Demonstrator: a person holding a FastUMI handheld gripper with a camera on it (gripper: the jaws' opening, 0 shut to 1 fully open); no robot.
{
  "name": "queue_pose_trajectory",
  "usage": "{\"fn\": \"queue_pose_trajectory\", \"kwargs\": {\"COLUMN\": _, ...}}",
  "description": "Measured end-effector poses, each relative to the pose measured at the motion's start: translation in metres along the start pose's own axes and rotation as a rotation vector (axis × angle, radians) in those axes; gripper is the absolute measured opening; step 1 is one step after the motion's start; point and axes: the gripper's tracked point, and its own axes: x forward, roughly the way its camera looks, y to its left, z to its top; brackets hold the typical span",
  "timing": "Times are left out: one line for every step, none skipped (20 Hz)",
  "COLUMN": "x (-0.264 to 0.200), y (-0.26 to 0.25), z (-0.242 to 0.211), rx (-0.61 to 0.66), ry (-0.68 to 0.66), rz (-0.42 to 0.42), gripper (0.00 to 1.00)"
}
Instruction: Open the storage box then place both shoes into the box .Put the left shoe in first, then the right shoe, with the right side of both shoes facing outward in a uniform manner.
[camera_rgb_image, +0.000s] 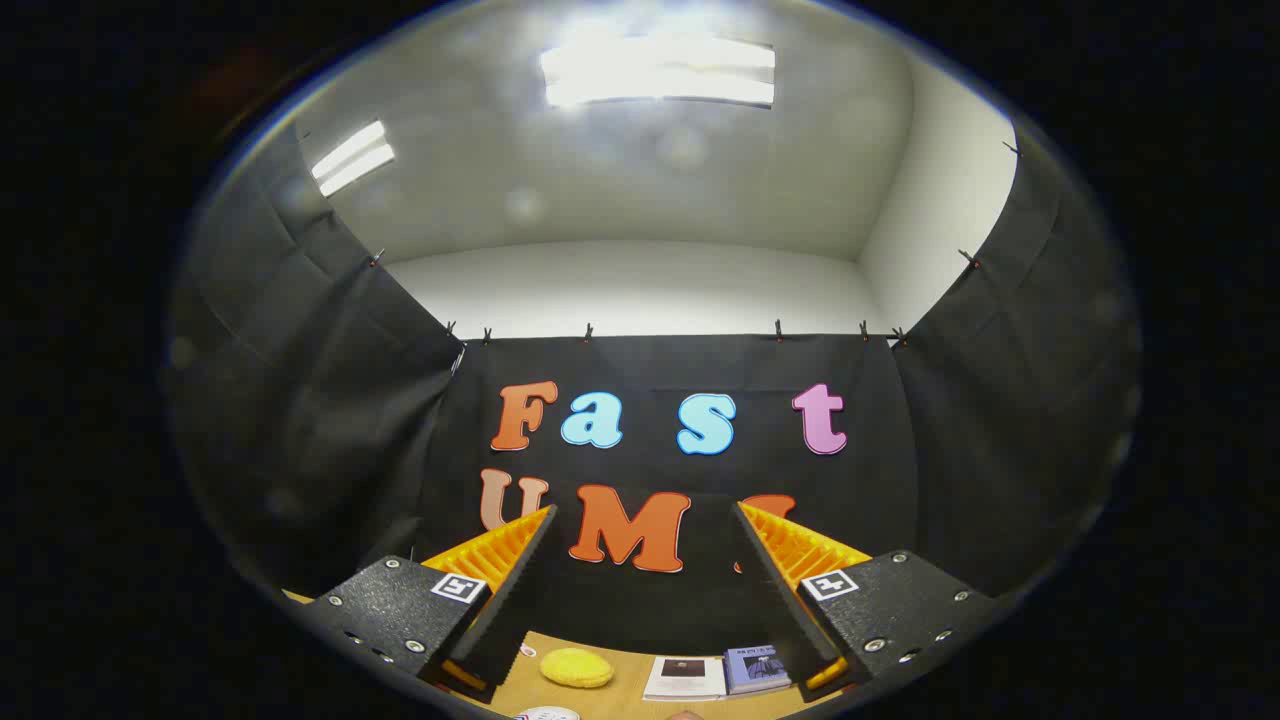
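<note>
The gripper (640, 560) has its fingers spread wide, holding nothing. Between them, on the wooden table (620, 700), lie a yellow pad (577, 667) and two booklets (720, 673); I cannot tell where the shoes or box are.

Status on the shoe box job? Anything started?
Nothing looks done. The gripper is open with nothing between its fingers, aimed at the booth wall above the table; beneath it lie a yellow pad and booklets. Opening the box and placing both shoes all remains.
</note>
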Motion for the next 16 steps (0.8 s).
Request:
{"fn": "queue_pose_trajectory", "kwargs": {"x": 0.001, "y": -0.002, "z": -0.001, "rx": 0.003, "ry": 0.005, "rz": -0.005, "gripper": 0.99}}
{"fn": "queue_pose_trajectory", "kwargs": {"x": 0.002, "y": -0.003, "z": -0.004, "rx": 0.006, "ry": 0.012, "rz": -0.008, "gripper": 0.99}}
{"fn": "queue_pose_trajectory", "kwargs": {"x": 0.003, "y": -0.004, "z": -0.008, "rx": 0.009, "ry": 0.021, "rz": -0.008, "gripper": 0.99}}
{"fn": "queue_pose_trajectory", "kwargs": {"x": 0.003, "y": -0.005, "z": -0.011, "rx": 0.013, "ry": 0.032, "rz": -0.008, "gripper": 0.99}}
{"fn": "queue_pose_trajectory", "kwargs": {"x": 0.004, "y": -0.005, "z": -0.014, "rx": 0.016, "ry": 0.043, "rz": -0.008, "gripper": 0.99}}
{"fn": "queue_pose_trajectory", "kwargs": {"x": 0.005, "y": -0.006, "z": -0.015, "rx": 0.022, "ry": 0.051, "rz": -0.008, "gripper": 0.99}}
{"fn": "queue_pose_trajectory", "kwargs": {"x": 0.005, "y": -0.006, "z": -0.016, "rx": 0.028, "ry": 0.058, "rz": -0.007, "gripper": 0.99}}
{"fn": "queue_pose_trajectory", "kwargs": {"x": 0.005, "y": -0.007, "z": -0.017, "rx": 0.034, "ry": 0.062, "rz": -0.006, "gripper": 0.99}}
{"fn": "queue_pose_trajectory", "kwargs": {"x": 0.006, "y": -0.007, "z": -0.017, "rx": 0.038, "ry": 0.064, "rz": -0.006, "gripper": 0.99}}
{"fn": "queue_pose_trajectory", "kwargs": {"x": 0.005, "y": -0.006, "z": -0.018, "rx": 0.040, "ry": 0.064, "rz": -0.005, "gripper": 0.99}}
{"fn": "queue_pose_trajectory", "kwargs": {"x": 0.004, "y": -0.006, "z": -0.018, "rx": 0.040, "ry": 0.063, "rz": -0.007, "gripper": 0.99}}
{"fn": "queue_pose_trajectory", "kwargs": {"x": 0.004, "y": -0.006, "z": -0.018, "rx": 0.034, "ry": 0.059, "rz": -0.011, "gripper": 0.99}}
{"fn": "queue_pose_trajectory", "kwargs": {"x": 0.004, "y": -0.006, "z": -0.018, "rx": 0.029, "ry": 0.057, "rz": -0.010, "gripper": 0.99}}
{"fn": "queue_pose_trajectory", "kwargs": {"x": 0.003, "y": -0.004, "z": -0.018, "rx": 0.029, "ry": 0.055, "rz": -0.007, "gripper": 0.99}}
{"fn": "queue_pose_trajectory", "kwargs": {"x": 0.003, "y": -0.001, "z": -0.017, "rx": 0.035, "ry": 0.055, "rz": -0.003, "gripper": 0.99}}
{"fn": "queue_pose_trajectory", "kwargs": {"x": 0.004, "y": 0.001, "z": -0.018, "rx": 0.043, "ry": 0.058, "rz": 0.001, "gripper": 0.99}}
